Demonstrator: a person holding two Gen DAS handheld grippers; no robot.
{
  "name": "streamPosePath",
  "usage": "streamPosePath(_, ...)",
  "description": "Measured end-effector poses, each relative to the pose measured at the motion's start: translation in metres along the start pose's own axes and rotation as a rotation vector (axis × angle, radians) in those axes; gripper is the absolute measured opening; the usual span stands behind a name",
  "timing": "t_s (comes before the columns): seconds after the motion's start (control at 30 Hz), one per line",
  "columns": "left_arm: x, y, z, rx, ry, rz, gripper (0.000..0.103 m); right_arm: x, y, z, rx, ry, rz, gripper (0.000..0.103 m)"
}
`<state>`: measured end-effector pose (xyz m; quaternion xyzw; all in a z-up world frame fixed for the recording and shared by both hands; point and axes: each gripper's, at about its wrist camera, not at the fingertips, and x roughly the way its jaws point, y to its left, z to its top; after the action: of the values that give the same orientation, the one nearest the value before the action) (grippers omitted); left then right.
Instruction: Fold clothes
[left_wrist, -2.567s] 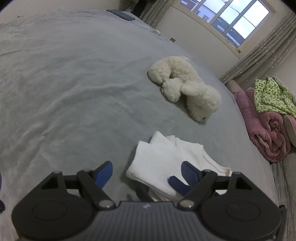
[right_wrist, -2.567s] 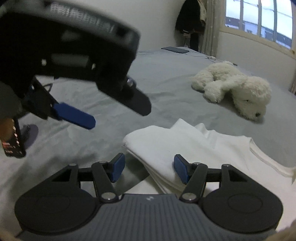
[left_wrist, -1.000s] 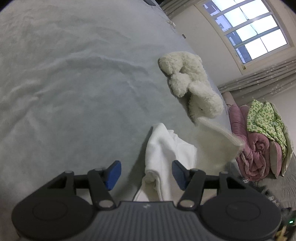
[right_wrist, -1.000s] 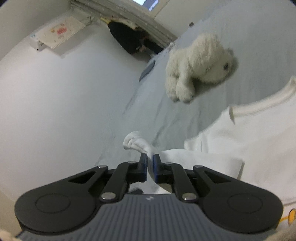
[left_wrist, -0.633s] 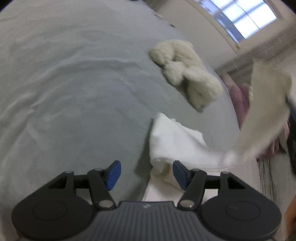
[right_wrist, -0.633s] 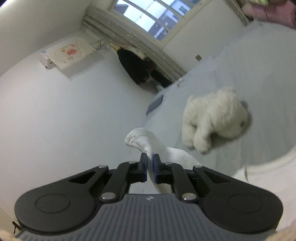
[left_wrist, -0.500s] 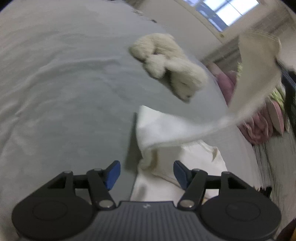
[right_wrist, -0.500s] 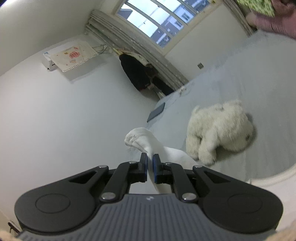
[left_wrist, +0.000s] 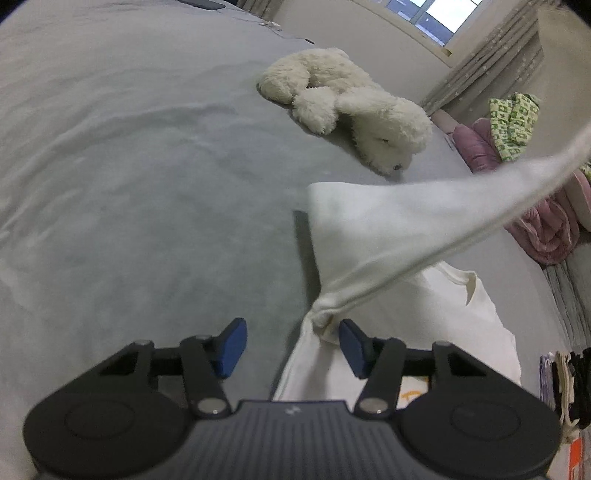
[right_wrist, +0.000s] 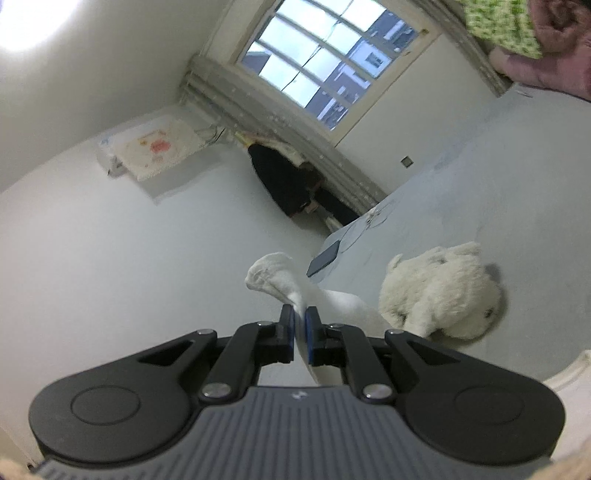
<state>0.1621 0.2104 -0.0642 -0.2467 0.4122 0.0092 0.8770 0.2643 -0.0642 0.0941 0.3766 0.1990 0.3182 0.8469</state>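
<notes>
A white garment (left_wrist: 388, 221) lies partly folded on the grey bed (left_wrist: 129, 166). One stretch of it is pulled taut and rises toward the upper right of the left wrist view. My left gripper (left_wrist: 291, 330) hovers low over the garment's near edge. Its jaws are closing around a bunched fold (left_wrist: 325, 314), which sits close to the right finger, and the pads do not press on it. My right gripper (right_wrist: 301, 321) is raised above the bed and shut on a corner of the white garment (right_wrist: 273, 273), which pokes out beyond its fingertips.
A white stuffed toy (left_wrist: 351, 99) lies on the bed beyond the garment. Rolled pink bedding (left_wrist: 546, 229) and a green patterned cloth (left_wrist: 513, 110) are heaped at the right. A dark flat device (right_wrist: 325, 258) rests at the bed's far end, below a window (right_wrist: 325, 62).
My right gripper has risen with the garment corner, so the cloth now stretches up and to the right. My left gripper has rolled and shifted along the garment's edge, and its jaws have narrowed a little.
</notes>
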Motion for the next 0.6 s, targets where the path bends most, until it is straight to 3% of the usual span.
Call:
streamPosePath(0.33, -0.005, -0.005, 0.000, 0.062, 0.043, 0.011, 0.056, -0.075, -0.086, -0.004, 0.136, -0.101, -0.016, 0.010)
streamPosePath(0.5, -0.014, 0.003, 0.009, 0.031, 0.130, -0.034, 0.056, -0.106, -0.132, -0.026, 0.223, -0.136, -0.051, 0.010)
streamPosePath(0.6, -0.025, 0.009, 0.014, 0.013, 0.103, -0.040, 0.056, -0.119, -0.159, -0.047, 0.279, -0.144, -0.085, 0.010)
